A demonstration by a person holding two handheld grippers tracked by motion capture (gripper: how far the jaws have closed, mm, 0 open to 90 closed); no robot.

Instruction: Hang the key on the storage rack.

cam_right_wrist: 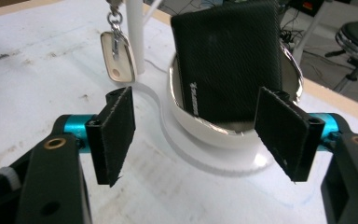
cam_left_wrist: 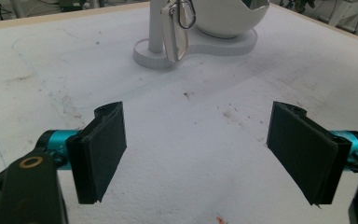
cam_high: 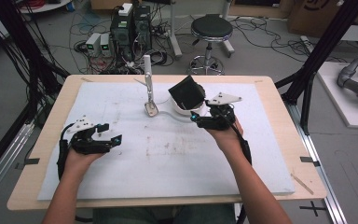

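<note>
With the right tool (cam_right_wrist: 196, 140) released and spread before the black wallet (cam_right_wrist: 228, 60) leaning in the white bowl (cam_right_wrist: 205, 135), we judged a centred, level approach best; the left tool (cam_left_wrist: 198, 154) rested open.

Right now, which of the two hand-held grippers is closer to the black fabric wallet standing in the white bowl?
The right gripper: it sits just in front of the black fabric wallet, jaws open. The left gripper rests far off toward the table's left side, also open.

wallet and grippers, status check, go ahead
Both grippers open, left gripper idle. Right gripper facing black wallet, standing in white bowl. Nothing in between.
</note>
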